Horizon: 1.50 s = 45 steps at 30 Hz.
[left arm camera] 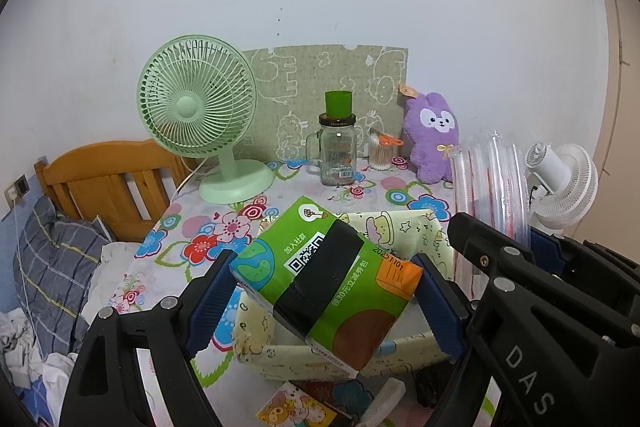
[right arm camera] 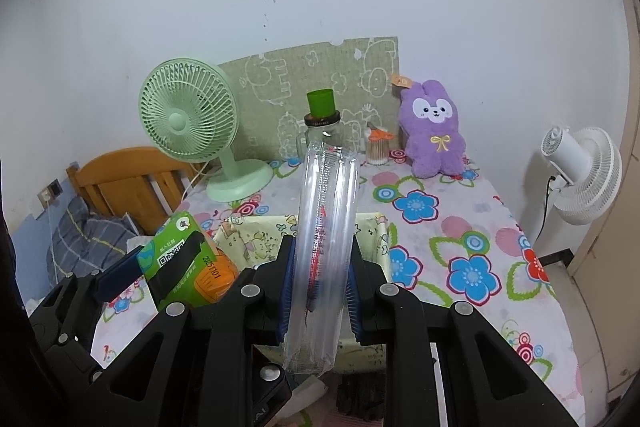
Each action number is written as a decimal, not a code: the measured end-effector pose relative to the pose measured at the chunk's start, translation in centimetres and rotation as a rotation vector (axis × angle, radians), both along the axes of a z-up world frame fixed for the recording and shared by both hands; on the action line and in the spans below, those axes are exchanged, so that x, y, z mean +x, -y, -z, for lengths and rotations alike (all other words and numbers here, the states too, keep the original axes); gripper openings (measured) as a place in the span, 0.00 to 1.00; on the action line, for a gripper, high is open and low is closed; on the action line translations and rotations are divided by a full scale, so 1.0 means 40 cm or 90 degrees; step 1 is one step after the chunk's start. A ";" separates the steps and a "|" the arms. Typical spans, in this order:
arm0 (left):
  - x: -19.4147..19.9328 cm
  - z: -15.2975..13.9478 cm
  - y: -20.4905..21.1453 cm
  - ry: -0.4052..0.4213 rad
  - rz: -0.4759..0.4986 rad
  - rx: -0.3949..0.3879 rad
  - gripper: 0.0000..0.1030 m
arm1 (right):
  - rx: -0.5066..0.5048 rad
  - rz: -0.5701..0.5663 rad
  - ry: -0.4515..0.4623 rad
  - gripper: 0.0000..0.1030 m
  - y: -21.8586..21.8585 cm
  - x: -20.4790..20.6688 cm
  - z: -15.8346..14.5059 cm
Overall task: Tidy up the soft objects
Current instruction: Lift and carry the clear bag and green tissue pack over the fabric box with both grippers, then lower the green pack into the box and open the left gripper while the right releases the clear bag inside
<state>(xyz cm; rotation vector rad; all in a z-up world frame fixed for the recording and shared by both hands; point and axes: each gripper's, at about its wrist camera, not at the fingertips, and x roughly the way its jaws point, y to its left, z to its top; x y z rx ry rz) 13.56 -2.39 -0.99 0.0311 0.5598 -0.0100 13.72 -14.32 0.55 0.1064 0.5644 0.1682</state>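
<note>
The left gripper [left arm camera: 324,301] clamps the tissue pack [left arm camera: 326,287] and the right gripper [right arm camera: 320,291] clamps the clear sleeve [right arm camera: 324,239], both above the bin [right arm camera: 380,227], probably for dropping in.

Both wrist cameras look forward and slightly down across the flowered table [right arm camera: 460,227] toward the green fan [left arm camera: 196,99] at the wall, close over the yellow fabric bin [right arm camera: 376,227]. The left view sits left of the right one, probably a little nearer the fan. They share the fan, bin and purple plush [right arm camera: 434,131].

Glossy plastic-wrapped tissue pack [left arm camera: 326,283], clear shiny plastic sleeve [right arm camera: 324,255], fuzzy purple plush [right arm camera: 434,131], printed cloth bin [left arm camera: 400,231].
</note>
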 end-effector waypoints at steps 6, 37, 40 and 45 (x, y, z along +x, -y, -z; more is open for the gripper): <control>0.040 0.014 -0.004 -0.015 -0.004 -0.003 0.85 | -0.004 -0.009 -0.010 0.25 -0.007 0.041 0.017; 0.161 0.132 -0.027 -0.135 0.027 -0.007 0.99 | -0.014 -0.064 -0.105 0.25 -0.047 0.197 0.151; 0.163 0.133 -0.030 -0.133 0.025 -0.006 0.98 | -0.017 -0.069 -0.103 0.26 -0.052 0.199 0.152; 0.163 0.134 -0.029 -0.133 0.022 -0.002 0.98 | -0.021 -0.068 -0.109 0.31 -0.051 0.204 0.157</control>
